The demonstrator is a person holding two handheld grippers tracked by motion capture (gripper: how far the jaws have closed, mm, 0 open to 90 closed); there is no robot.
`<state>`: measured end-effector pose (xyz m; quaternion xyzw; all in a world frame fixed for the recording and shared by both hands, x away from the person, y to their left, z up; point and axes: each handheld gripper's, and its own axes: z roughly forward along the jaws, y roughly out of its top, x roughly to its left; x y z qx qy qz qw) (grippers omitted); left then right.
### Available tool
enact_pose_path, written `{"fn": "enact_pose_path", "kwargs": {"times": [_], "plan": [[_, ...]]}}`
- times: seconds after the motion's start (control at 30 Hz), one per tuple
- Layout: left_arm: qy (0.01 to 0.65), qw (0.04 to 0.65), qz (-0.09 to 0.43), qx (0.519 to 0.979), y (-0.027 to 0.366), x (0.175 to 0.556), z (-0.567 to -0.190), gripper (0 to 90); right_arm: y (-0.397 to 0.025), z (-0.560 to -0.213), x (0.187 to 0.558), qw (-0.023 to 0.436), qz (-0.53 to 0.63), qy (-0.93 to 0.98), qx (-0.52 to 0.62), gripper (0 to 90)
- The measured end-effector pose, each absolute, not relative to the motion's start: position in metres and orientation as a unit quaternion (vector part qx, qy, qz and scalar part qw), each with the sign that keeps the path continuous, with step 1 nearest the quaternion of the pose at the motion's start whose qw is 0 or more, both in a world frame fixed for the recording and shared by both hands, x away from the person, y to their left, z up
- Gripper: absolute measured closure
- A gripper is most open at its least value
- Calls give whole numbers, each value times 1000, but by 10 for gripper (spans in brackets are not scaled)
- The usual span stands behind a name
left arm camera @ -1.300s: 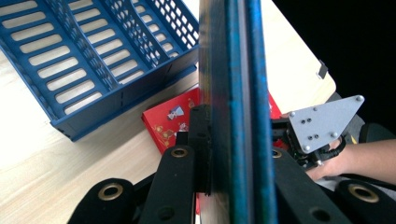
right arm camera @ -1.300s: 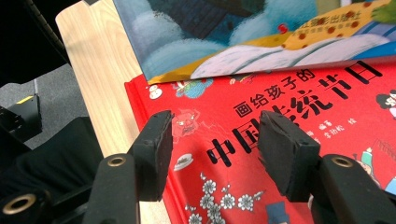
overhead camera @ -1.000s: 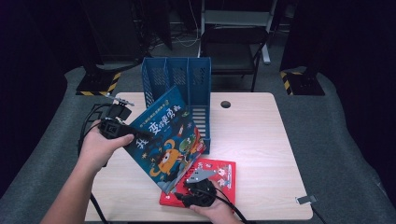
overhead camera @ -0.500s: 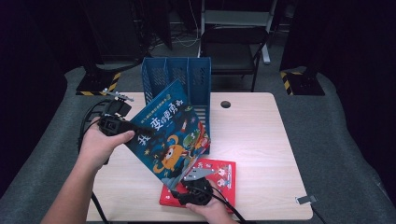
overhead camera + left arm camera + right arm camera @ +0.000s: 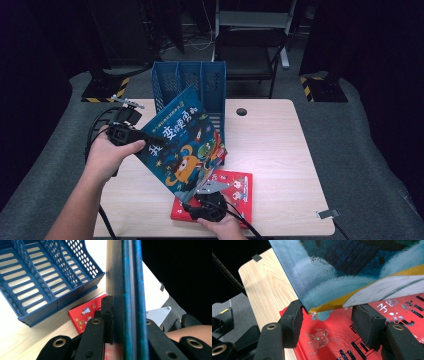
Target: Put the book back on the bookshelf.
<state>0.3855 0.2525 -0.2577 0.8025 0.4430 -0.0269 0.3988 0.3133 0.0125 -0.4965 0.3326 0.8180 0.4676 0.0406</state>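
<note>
Blue picture book [image 5: 182,145] held tilted in the air above the tabletop [image 5: 280,150], in front of the blue file rack [image 5: 192,87]; the left gripper [image 5: 150,140] is clamped on its left edge, and the left gripper view shows the book [image 5: 127,290] edge-on between the pressed jaws. Cover carries large white Chinese characters and a small line of print above them, too small to read; its lower corner hides part of the red book [image 5: 235,192] lying flat beneath. Right gripper [image 5: 325,315] jaws are spread, the blue book's corner [image 5: 352,272] resting against the left jaw; black characters on the red cover [image 5: 332,340] are cut off.
</note>
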Motion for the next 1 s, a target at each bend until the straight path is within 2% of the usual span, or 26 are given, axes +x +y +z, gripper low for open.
{"fn": "enact_pose_path", "kwargs": {"times": [0.13,0.57,1.0], "plan": [[440,406,-27,801,255,383,-251,826,9,-493,308,67,485,810,323,441],[423,407,-17,809,250,382,-233,821,4,-481,304,80,501,797,328,455],[431,418,-11,799,255,391,-213,817,5,-459,319,96,510,791,325,458]]}}
